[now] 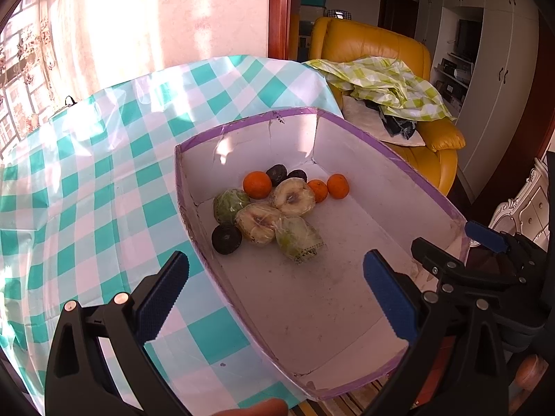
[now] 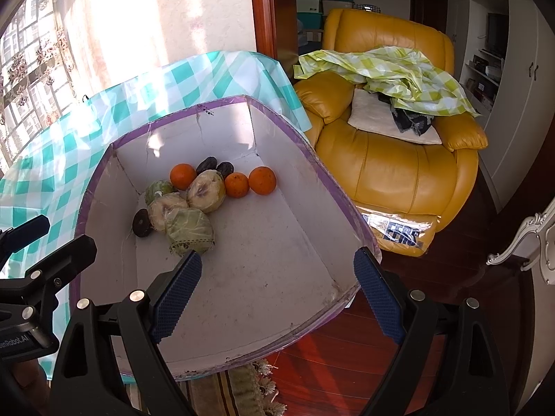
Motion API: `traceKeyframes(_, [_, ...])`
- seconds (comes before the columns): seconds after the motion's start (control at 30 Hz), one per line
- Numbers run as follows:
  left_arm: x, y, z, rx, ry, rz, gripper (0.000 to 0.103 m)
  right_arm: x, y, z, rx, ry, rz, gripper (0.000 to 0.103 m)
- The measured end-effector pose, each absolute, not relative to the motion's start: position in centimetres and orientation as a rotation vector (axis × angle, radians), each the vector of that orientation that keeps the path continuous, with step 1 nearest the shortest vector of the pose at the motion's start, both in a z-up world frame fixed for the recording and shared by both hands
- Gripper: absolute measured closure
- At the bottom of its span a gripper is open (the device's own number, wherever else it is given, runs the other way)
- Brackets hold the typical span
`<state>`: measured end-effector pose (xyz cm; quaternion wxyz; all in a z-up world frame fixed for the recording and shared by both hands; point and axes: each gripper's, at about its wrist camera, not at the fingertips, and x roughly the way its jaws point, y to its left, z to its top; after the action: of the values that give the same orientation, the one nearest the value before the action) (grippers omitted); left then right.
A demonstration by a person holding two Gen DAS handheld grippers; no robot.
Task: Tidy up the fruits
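A white cardboard box with a purple rim (image 1: 399,149) (image 2: 301,142) sits on the checked table. In its far left part lies a pile of fruit: three oranges (image 1: 257,184) (image 2: 262,180), wrapped pale and green fruits (image 1: 293,197) (image 2: 189,230), and dark round fruits (image 1: 227,239) (image 2: 141,223). My left gripper (image 1: 275,296) is open and empty above the box's near left wall. My right gripper (image 2: 277,298) is open and empty above the box's near end. The right gripper also shows at the right in the left wrist view (image 1: 451,242). The left gripper shows at the left edge in the right wrist view (image 2: 52,242).
A teal and white checked cloth (image 1: 86,187) (image 2: 66,159) covers the table. A yellow leather armchair (image 2: 399,166) (image 1: 381,45) with a green checked cloth stands behind the box. White cupboards (image 1: 503,69) and a carved white furniture piece (image 2: 534,235) are on the right. A striped rug (image 2: 239,391) lies below.
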<state>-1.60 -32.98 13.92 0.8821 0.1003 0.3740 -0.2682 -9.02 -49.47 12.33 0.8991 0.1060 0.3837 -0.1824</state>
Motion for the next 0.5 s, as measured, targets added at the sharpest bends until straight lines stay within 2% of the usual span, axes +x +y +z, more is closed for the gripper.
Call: traceKeyframes(0.5, [-1.66, -33.1, 13.91, 0.208, 0.779, -0.557, 0.002, -9.1, -49.32, 12.36, 0.219, 0.795, -0.38, 0.017])
